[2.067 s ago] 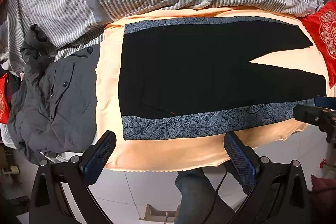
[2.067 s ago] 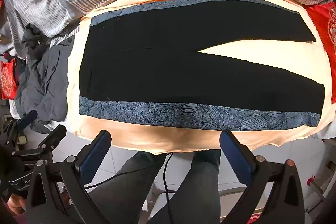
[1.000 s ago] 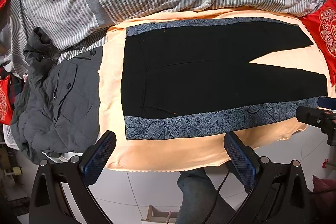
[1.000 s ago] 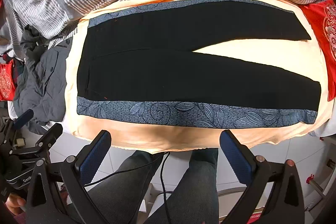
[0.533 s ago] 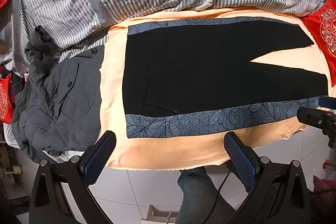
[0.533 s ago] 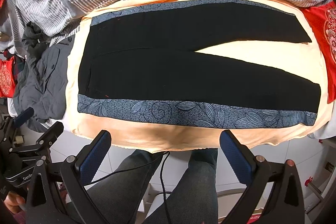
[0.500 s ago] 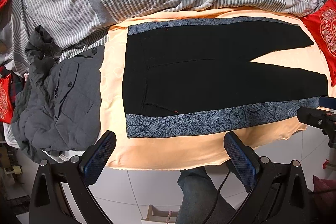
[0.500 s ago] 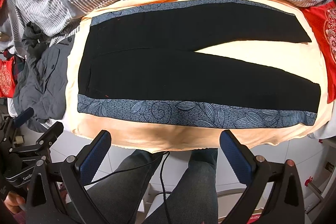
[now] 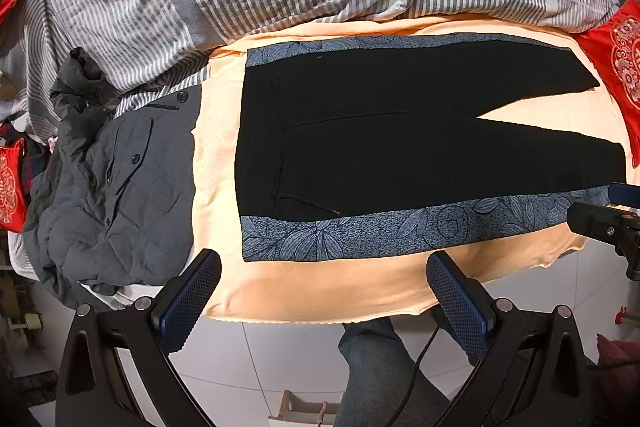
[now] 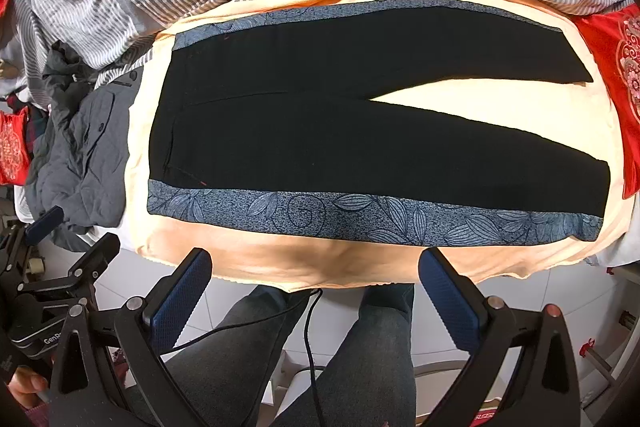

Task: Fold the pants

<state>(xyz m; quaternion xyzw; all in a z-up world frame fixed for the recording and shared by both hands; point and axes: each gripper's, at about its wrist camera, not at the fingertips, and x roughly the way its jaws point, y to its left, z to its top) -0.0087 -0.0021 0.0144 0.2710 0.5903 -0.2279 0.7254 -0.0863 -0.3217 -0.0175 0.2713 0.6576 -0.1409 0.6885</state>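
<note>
Both my grippers, left (image 9: 322, 281) and right (image 10: 314, 279), hover agape before flat pants (image 9: 400, 147); only right view shows my hand (image 10: 26, 389).

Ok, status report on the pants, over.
Both hand-held grippers open, empty, off the bed. Pants flat, unfolded, legs apart. Grey jacket beside the waistband, not touching.
</note>
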